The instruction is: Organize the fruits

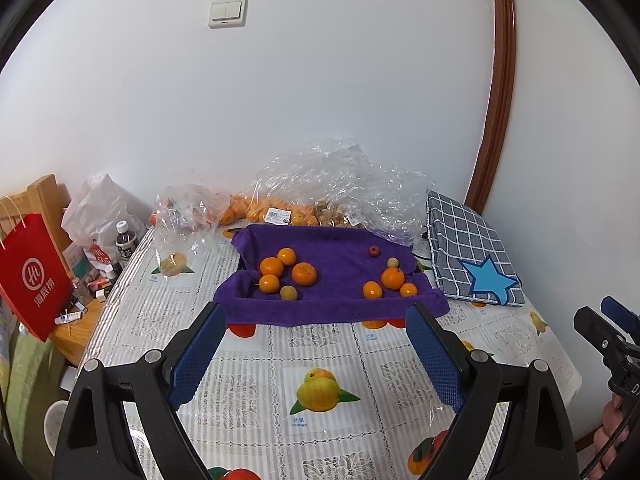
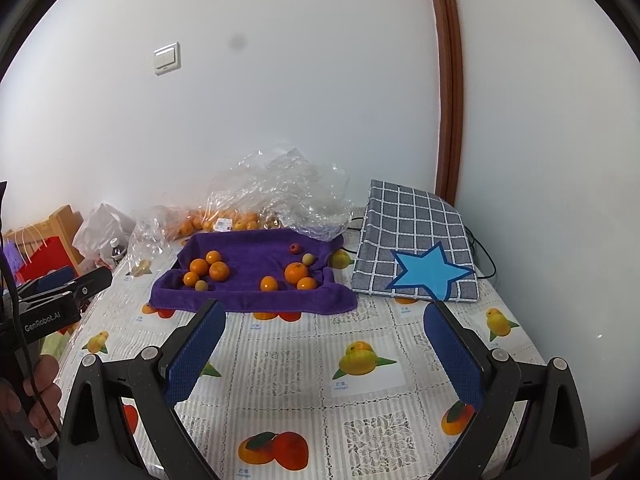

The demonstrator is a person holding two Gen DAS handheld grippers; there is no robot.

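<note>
The small round orange fruits [image 1: 304, 274] on the purple towel-lined tray [image 1: 332, 308] are seen straight ahead, nearer the wide-open, empty left gripper [image 1: 316, 320] than the equally wide right gripper [image 2: 324, 320].

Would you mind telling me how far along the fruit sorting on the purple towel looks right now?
Done: nothing clearly. Orange mandarins, two pale greenish-yellow round fruits and one small red fruit lie mixed in two loose clusters on the purple towel.
In hand: nothing; the left gripper and right gripper hover open, short of the towel.
Left: grouping each kind.
</note>
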